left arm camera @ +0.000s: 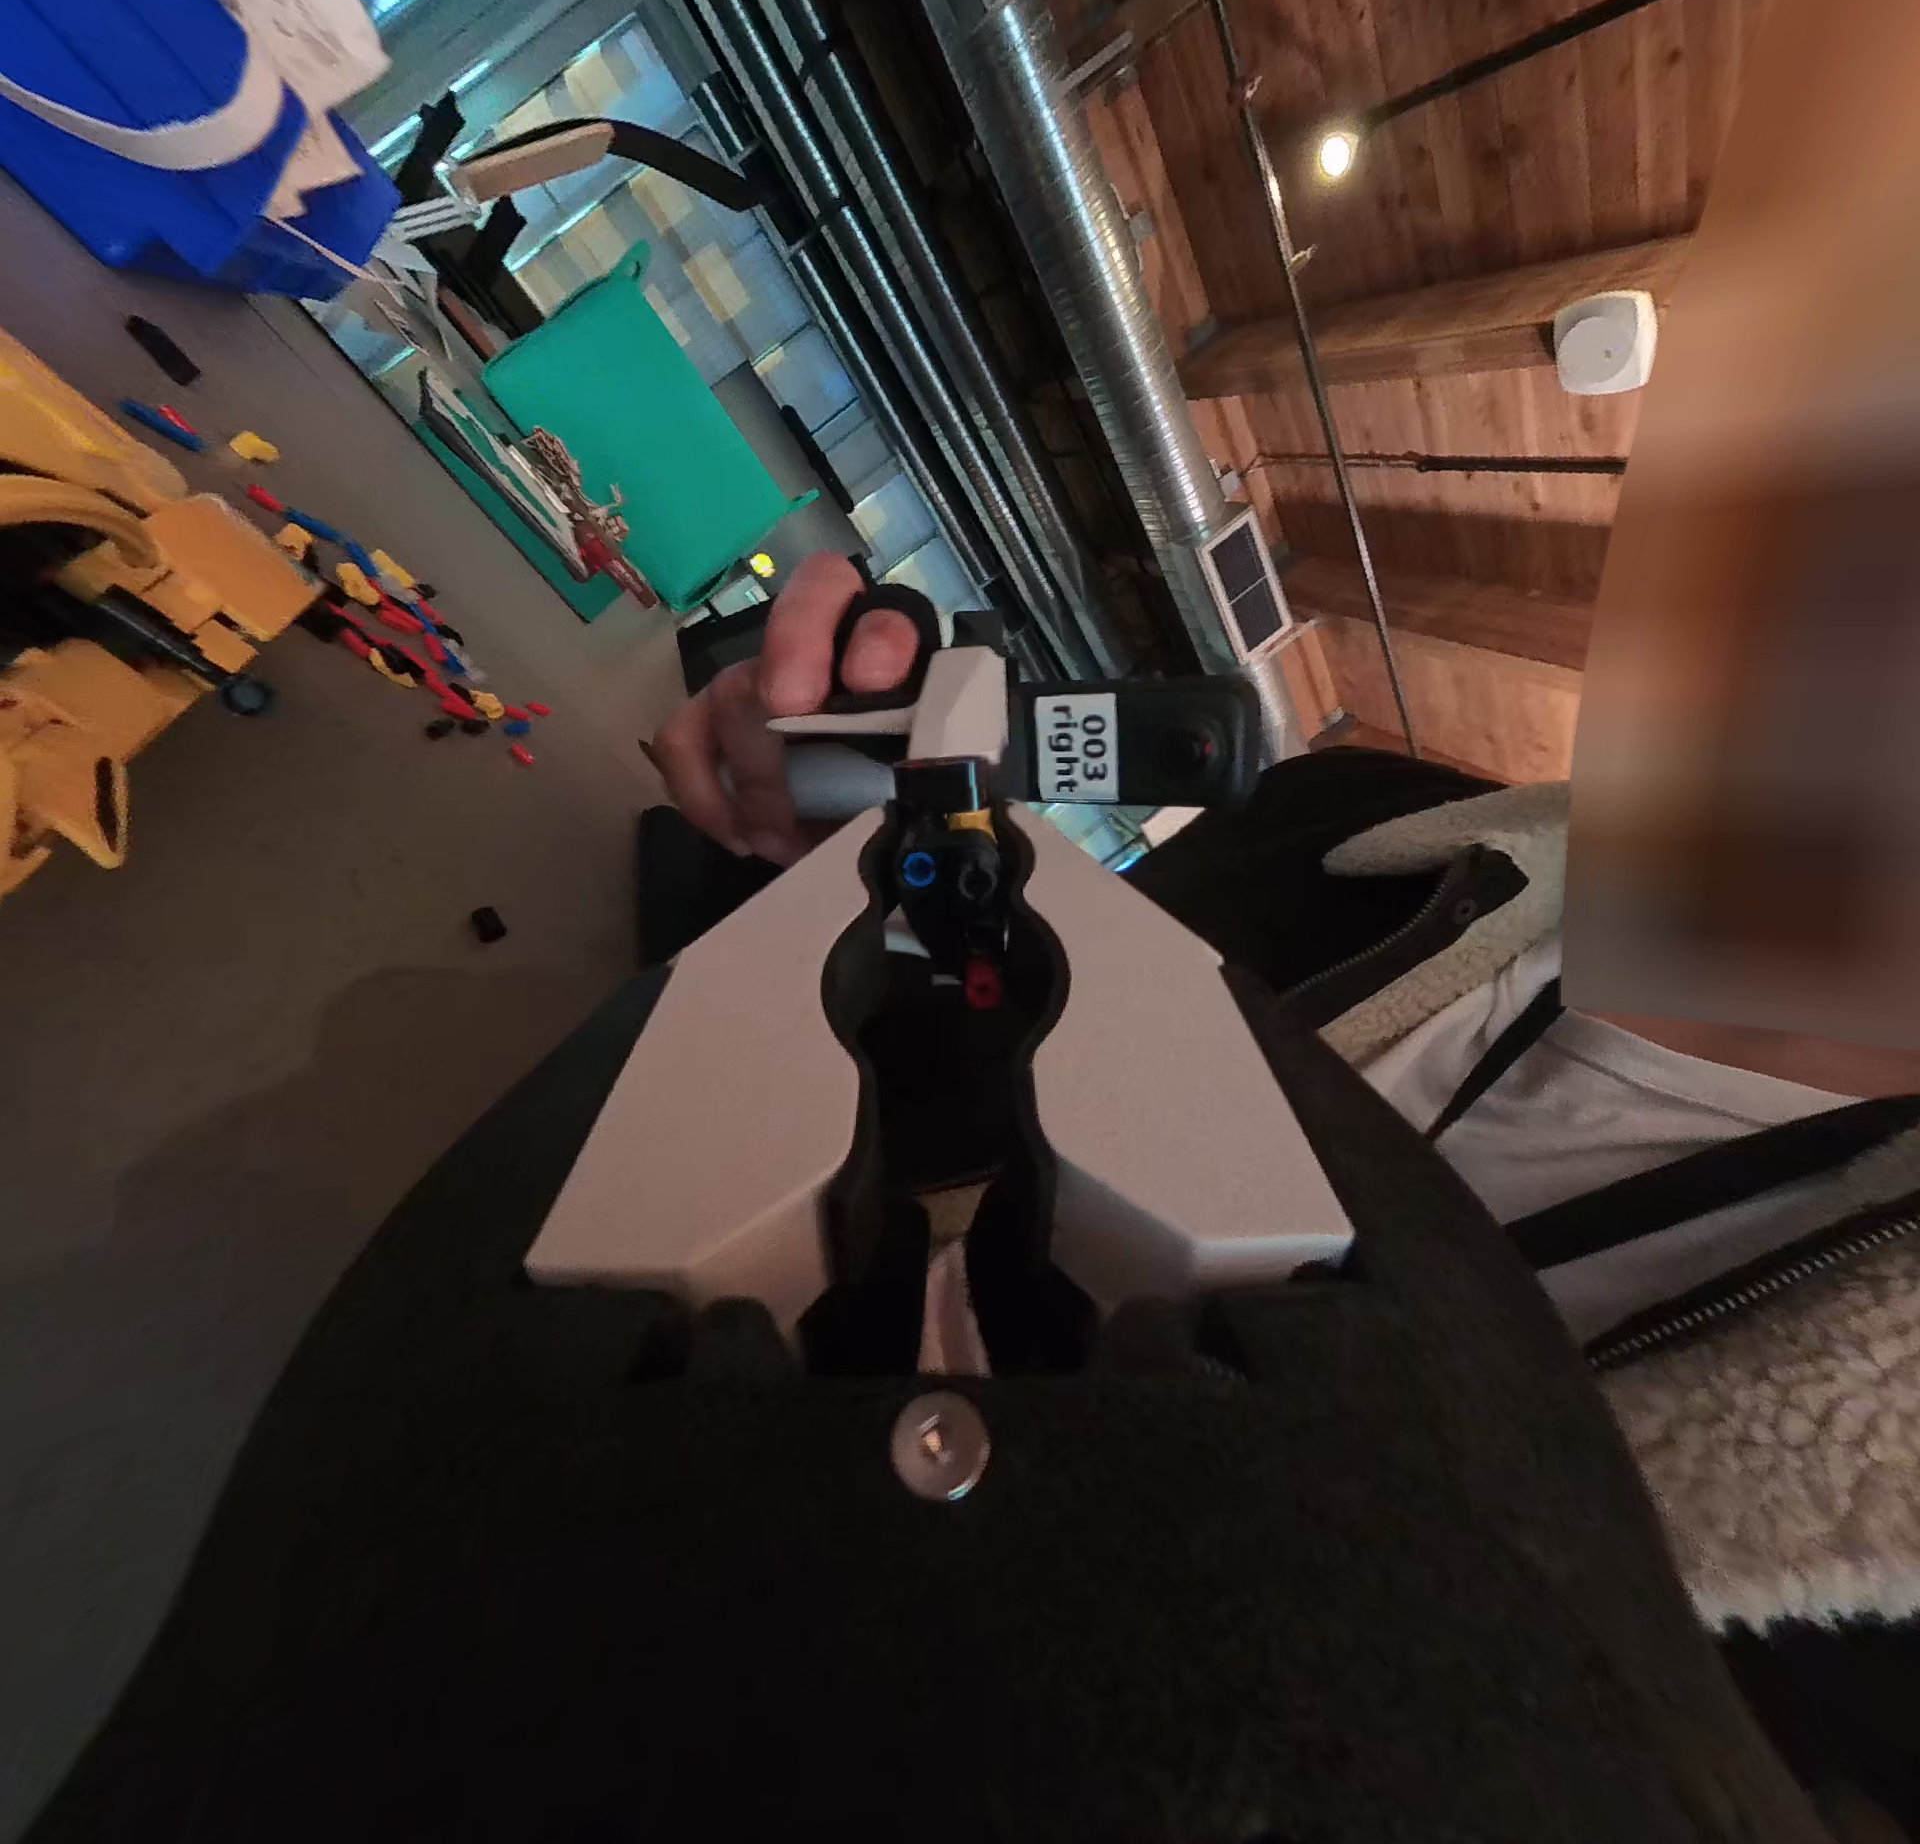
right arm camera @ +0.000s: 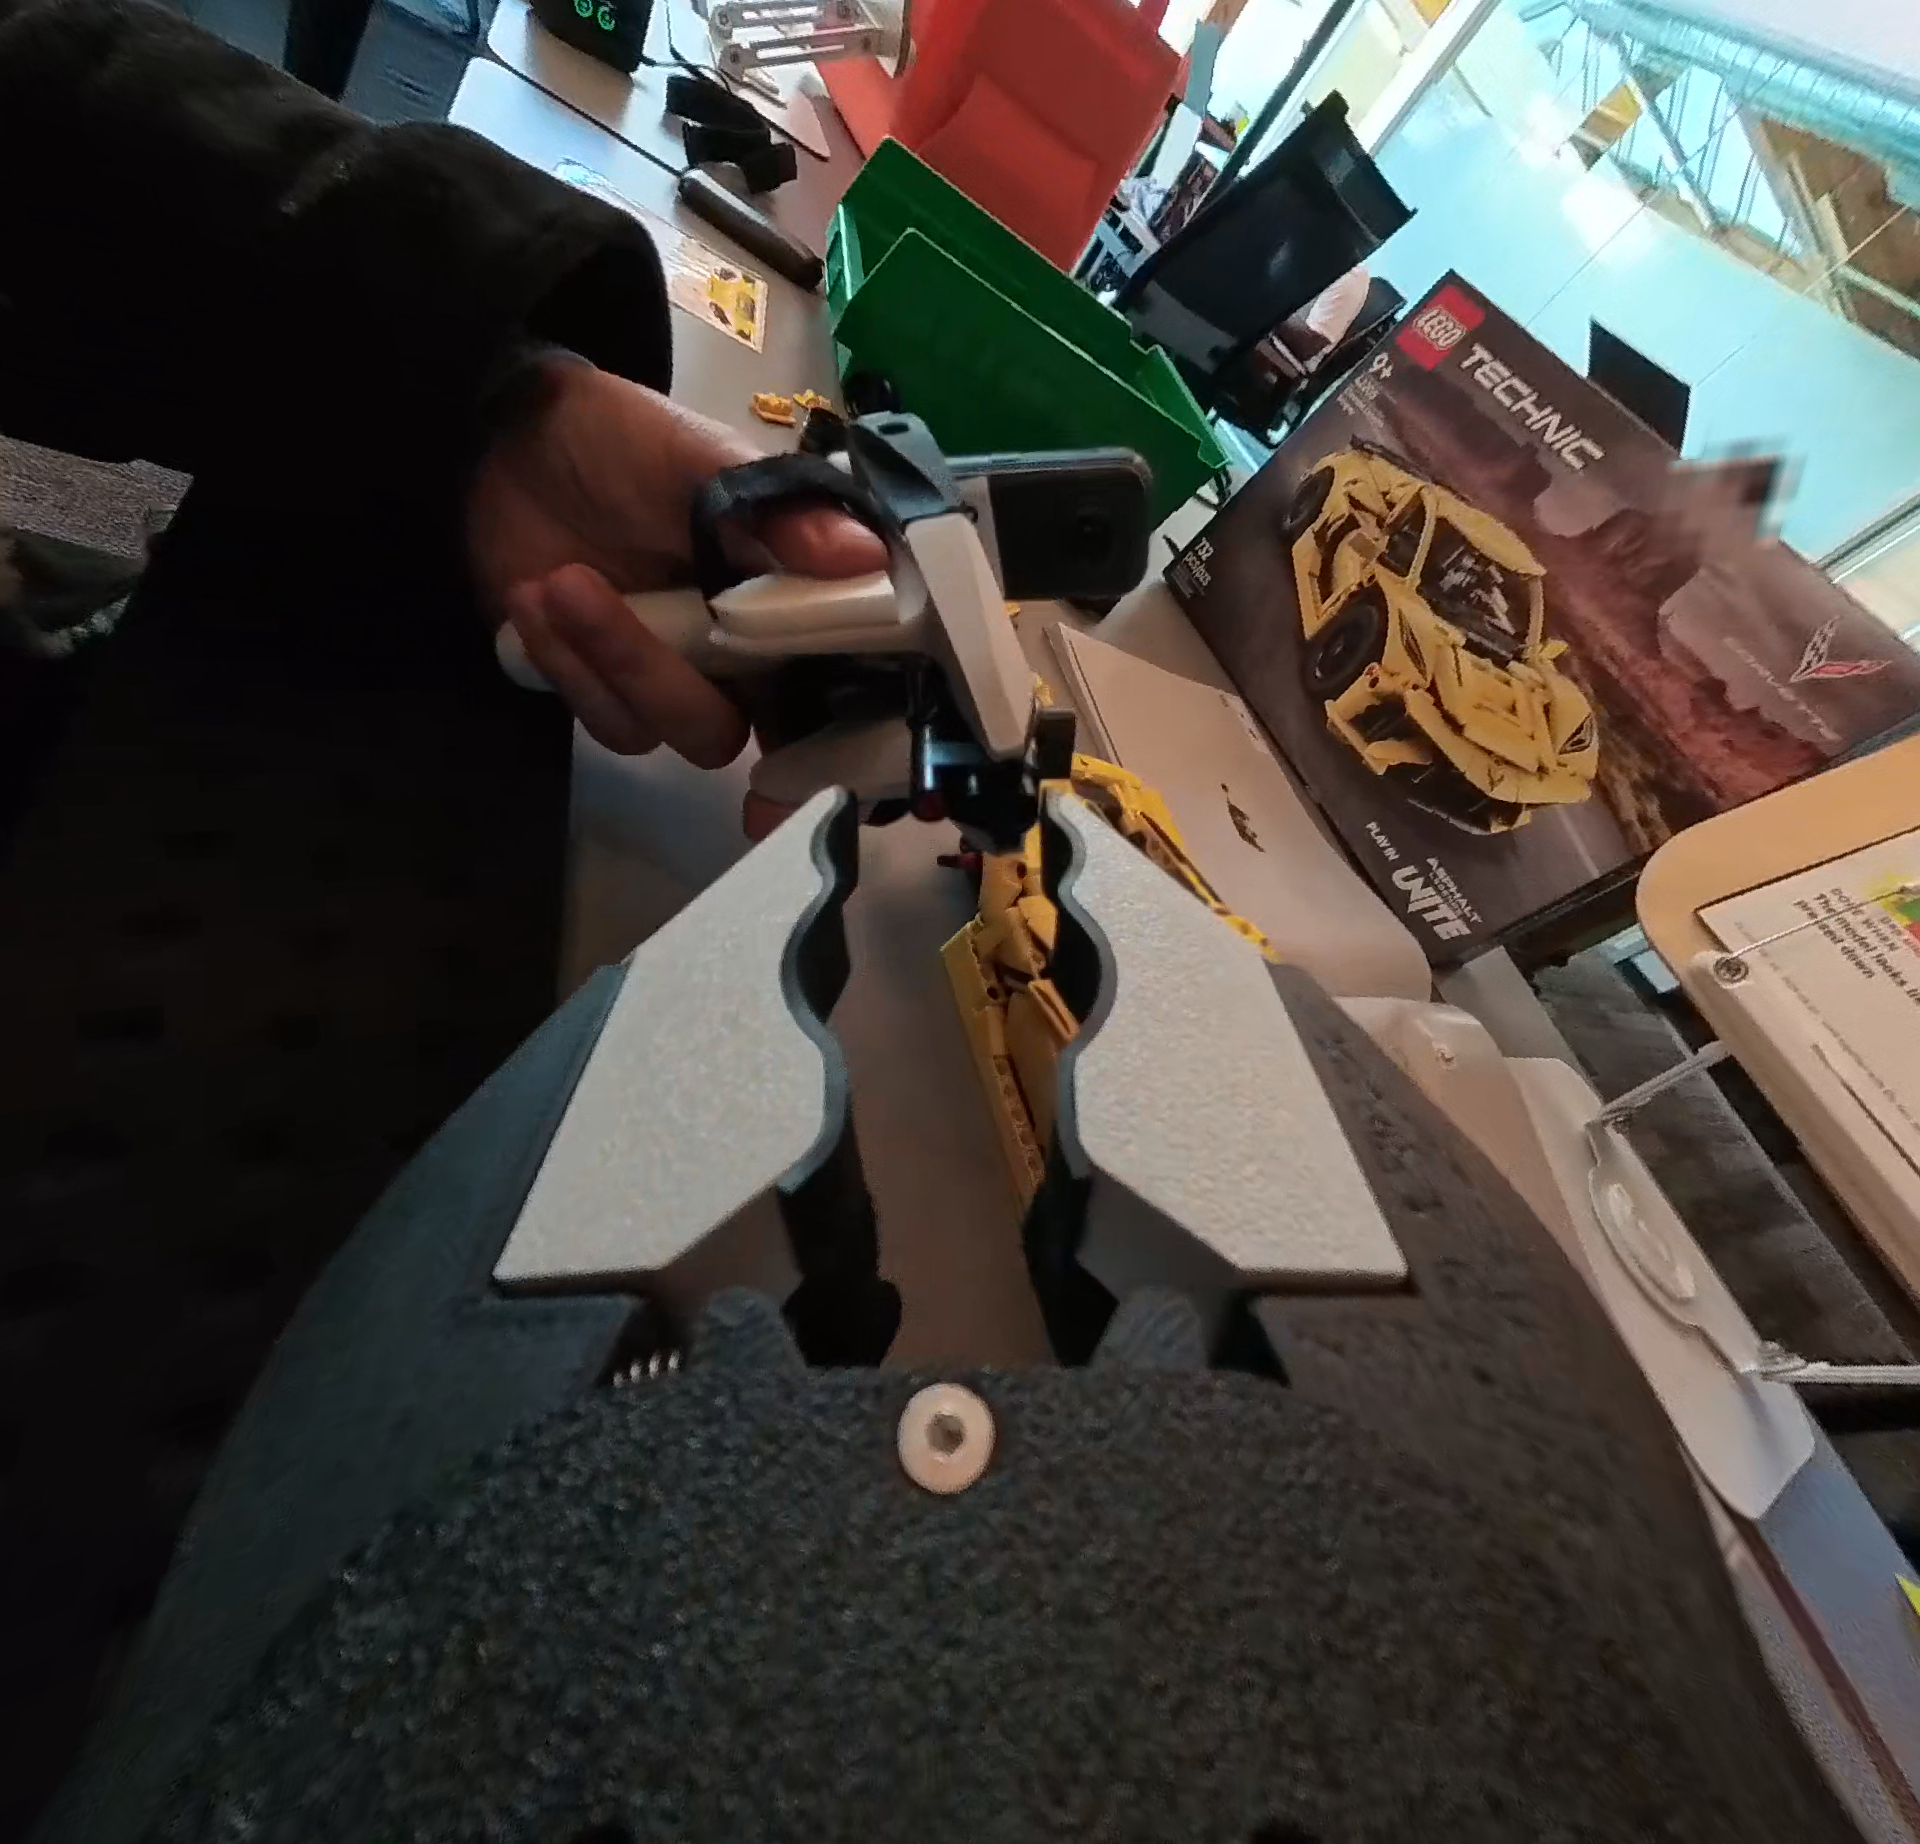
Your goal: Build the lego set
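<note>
My left gripper [left arm camera: 948, 838] is shut on a small black lego assembly [left arm camera: 951, 901] with blue, red and yellow pins, held up in the air. The assembly also shows in the right wrist view [right arm camera: 977, 781], just beyond my right fingertips. My right gripper [right arm camera: 945, 818] is open and empty, its jaws level with the assembly and facing the left gripper. The yellow lego car model [left arm camera: 114, 599] lies on the table to the left, and it shows between my right fingers [right arm camera: 1008, 973]. Loose lego pieces [left arm camera: 416, 631] are scattered beside it.
The lego set box [right arm camera: 1507, 599] stands at the right, with a white booklet [right arm camera: 1174, 734] in front of it. Green [right arm camera: 987, 340] and red [right arm camera: 1018, 101] bins stand behind. A blue bin [left arm camera: 135, 101] and a teal bin [left arm camera: 634, 444] sit farther off. A sheet on a stand [right arm camera: 1818, 963] is at the far right. Both grippers' tips are close together, under 4 cm apart.
</note>
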### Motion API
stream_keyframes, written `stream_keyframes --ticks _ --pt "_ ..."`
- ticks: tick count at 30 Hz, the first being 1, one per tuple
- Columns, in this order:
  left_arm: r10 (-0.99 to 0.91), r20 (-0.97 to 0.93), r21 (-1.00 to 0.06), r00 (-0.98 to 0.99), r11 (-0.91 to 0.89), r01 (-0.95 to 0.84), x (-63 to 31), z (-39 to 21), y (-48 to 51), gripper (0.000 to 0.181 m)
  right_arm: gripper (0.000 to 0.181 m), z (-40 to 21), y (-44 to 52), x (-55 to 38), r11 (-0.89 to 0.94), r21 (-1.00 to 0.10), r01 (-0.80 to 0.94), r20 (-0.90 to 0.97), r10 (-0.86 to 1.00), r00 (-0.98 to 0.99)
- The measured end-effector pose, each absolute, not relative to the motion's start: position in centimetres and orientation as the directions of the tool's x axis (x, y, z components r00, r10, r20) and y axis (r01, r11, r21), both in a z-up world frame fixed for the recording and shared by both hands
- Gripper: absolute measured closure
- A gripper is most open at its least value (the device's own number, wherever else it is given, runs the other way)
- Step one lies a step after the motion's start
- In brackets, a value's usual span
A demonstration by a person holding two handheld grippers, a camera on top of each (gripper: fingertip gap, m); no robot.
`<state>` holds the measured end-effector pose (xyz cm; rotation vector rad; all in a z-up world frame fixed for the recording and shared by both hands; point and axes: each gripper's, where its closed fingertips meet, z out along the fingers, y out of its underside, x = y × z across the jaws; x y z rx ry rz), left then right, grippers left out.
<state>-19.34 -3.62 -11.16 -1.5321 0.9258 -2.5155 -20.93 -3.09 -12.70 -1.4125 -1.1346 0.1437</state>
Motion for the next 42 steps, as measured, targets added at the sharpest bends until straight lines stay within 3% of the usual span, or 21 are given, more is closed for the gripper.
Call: stream_keyframes --ticks 2,8,14,28,30,33,35,37,40,42 --pt "-0.345 0.786 -0.529 -0.513 -0.805 -0.269 -19.3 -11.2 -4.1 0.165 0.159 -12.5 -3.0 -20.9 0.254 -0.811 0.527 0.543 0.662 0.517" --pt "-0.357 0.788 -0.539 -0.502 -0.794 -0.282 -19.1 -11.5 -4.5 0.165 0.158 -12.8 -3.4 -20.6 0.217 -0.807 0.549 0.513 0.718 0.470" --pt "-0.402 0.797 -0.558 -0.450 -0.775 -0.296 -18.7 -12.4 -4.4 0.166 0.159 -13.8 -3.2 -20.0 0.217 -0.721 0.658 0.593 0.684 0.425" --pt "-0.408 0.804 -0.561 -0.434 -0.762 -0.323 -18.7 -12.7 -4.6 0.166 0.159 -14.1 -3.4 -19.7 0.180 -0.735 0.654 0.573 0.680 0.457" --pt "-0.427 0.803 -0.566 -0.416 -0.764 -0.309 -18.8 -12.9 -4.2 0.166 0.159 -13.8 -3.5 -19.4 0.120 -0.800 0.587 0.494 0.688 0.532" --pt "-0.485 0.794 -0.593 -0.366 -0.751 -0.291 -18.9 -13.4 -3.4 0.166 0.143 -12.7 -3.9 -15.8 -0.022 -0.886 0.463 0.329 0.673 0.662" --pt "-0.499 0.786 -0.606 -0.366 -0.740 -0.293 -18.8 -13.3 -3.6 0.166 0.148 -12.1 -3.7 -9.5 -0.124 -0.896 0.426 0.283 0.579 0.764" --pt "-0.518 0.770 -0.629 -0.372 -0.717 -0.302 -18.7 -13.3 -4.1 0.166 0.156 -12.9 -3.6 -1.1 -0.281 -0.875 0.393 0.244 0.445 0.862" --pt "-0.557 0.731 -0.677 -0.394 -0.665 -0.315 -18.5 -13.2 -5.2 0.166 0.152 -17.7 -4.0 9.9 -0.581 -0.722 0.376 0.232 0.309 0.922" --pt "-0.584 0.718 -0.695 -0.380 -0.638 -0.332 -18.2 -13.6 -5.6 0.166 0.152 -19.5 -2.9 13.7 -0.677 -0.693 0.245 0.142 0.205 0.968"
